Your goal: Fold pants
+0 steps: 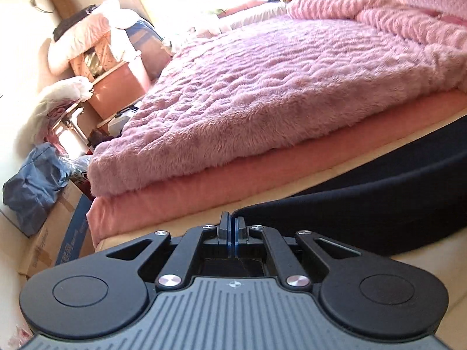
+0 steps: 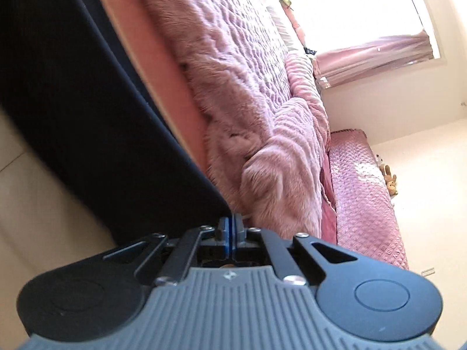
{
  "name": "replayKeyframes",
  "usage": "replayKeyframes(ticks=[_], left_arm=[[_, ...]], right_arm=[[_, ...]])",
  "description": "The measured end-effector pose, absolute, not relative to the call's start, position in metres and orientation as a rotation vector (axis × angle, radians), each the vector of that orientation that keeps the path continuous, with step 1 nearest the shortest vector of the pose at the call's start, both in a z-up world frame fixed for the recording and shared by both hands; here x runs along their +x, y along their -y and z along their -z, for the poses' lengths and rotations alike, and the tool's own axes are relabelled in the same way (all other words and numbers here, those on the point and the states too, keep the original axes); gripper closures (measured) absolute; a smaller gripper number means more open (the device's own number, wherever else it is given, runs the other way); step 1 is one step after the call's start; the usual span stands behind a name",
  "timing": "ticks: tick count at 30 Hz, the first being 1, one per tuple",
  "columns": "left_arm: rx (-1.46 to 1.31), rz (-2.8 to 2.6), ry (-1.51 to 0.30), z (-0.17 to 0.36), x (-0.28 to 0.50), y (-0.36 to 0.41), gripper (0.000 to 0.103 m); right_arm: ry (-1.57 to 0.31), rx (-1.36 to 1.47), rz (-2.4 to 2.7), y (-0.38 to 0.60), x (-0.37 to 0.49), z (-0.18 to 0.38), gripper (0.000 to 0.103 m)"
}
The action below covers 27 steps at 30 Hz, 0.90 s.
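The pants (image 1: 379, 201) are dark navy and stretch as a taut band in front of the bed, from my left gripper (image 1: 232, 221) off to the right. The left gripper is shut on one end of the pants. In the right wrist view the same pants (image 2: 87, 110) run from the upper left down to my right gripper (image 2: 231, 223), which is shut on their other end. The cloth hangs lifted between the two grippers, over the cream bed edge. How the rest of the pants lie is hidden.
A bed with a fluffy pink blanket (image 1: 277, 87) over a salmon sheet (image 1: 204, 180) fills the view. A pink headboard (image 2: 364, 189) is at one end. Boxes, bags and piled laundry (image 1: 58, 145) crowd the floor on the left. A bright window (image 2: 364, 5) lies beyond.
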State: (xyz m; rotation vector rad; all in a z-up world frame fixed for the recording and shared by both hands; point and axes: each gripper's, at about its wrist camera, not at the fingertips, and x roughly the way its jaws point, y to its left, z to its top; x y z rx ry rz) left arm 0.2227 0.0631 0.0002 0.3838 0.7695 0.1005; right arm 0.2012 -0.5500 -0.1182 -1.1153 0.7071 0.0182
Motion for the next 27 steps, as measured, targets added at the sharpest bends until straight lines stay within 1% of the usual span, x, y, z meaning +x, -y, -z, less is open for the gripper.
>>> replayKeyframes(ticks=[5, 8, 15, 18, 27], left_arm=[[0.377, -0.090, -0.879, 0.032, 0.280, -0.071, 0.101], [0.374, -0.099, -0.932, 0.058, 0.309, -0.075, 0.101], [0.391, -0.110, -0.984, 0.096, 0.347, -0.078, 0.101], [0.388, -0.117, -0.996, 0.110, 0.357, -0.078, 0.101], [0.324, -0.124, -1.012, 0.136, 0.361, -0.085, 0.101]], right_arm=[[-0.756, -1.080, -0.006, 0.537, 0.261, 0.128, 0.103], [-0.794, -1.075, -0.024, 0.530, 0.291, 0.148, 0.103], [-0.888, -1.026, -0.045, 0.526, 0.346, 0.197, 0.103], [-0.906, -0.998, -0.045, 0.528, 0.358, 0.214, 0.103], [-0.919, -0.890, -0.031, 0.528, 0.381, 0.235, 0.103]])
